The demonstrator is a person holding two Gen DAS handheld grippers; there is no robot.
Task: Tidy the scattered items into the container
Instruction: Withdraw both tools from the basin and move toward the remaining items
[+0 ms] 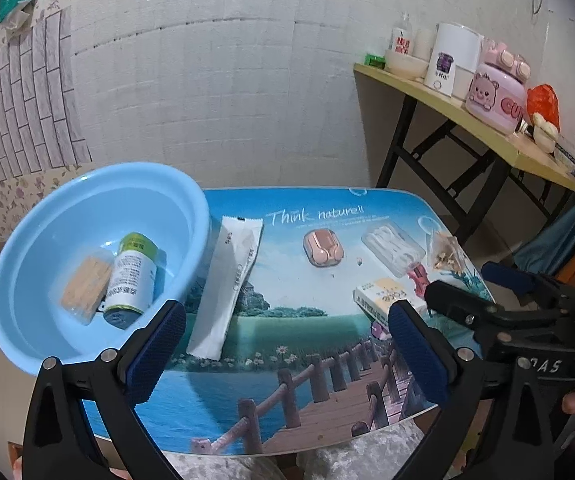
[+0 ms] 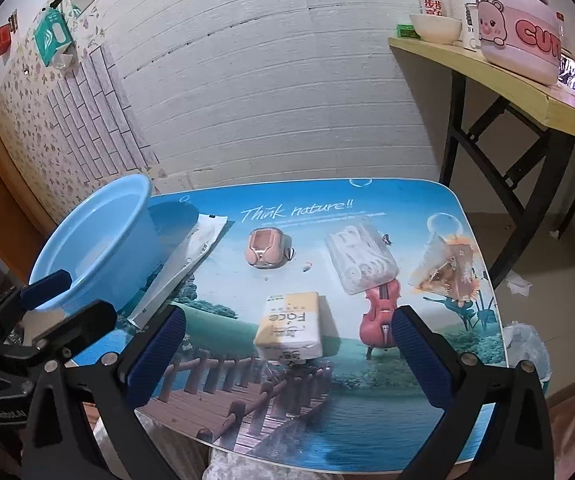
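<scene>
A light blue basin [image 1: 47, 320] [image 2: 99, 240] stands at the table's left and holds a white bottle with a green label [image 1: 129, 280] and a pack of wooden sticks [image 1: 85, 286]. On the table lie a long white sachet [image 1: 229, 284] [image 2: 175, 272], a pink case [image 1: 320, 248] [image 2: 265, 248], a clear pack of white items [image 1: 393, 248] [image 2: 361, 260], a clear bag of brown bits [image 1: 445, 254] [image 2: 449, 266] and a yellow-white tissue pack [image 1: 383, 300] [image 2: 289, 326]. My left gripper [image 1: 287, 354] is open above the table's front. My right gripper [image 2: 289, 358] is open just before the tissue pack.
The low table [image 1: 307, 380] has a printed nature scene. A wooden folding table [image 1: 467, 120] at the right rear carries a pink pot, a white kettle, a bowl and a bottle. A white wall stands behind.
</scene>
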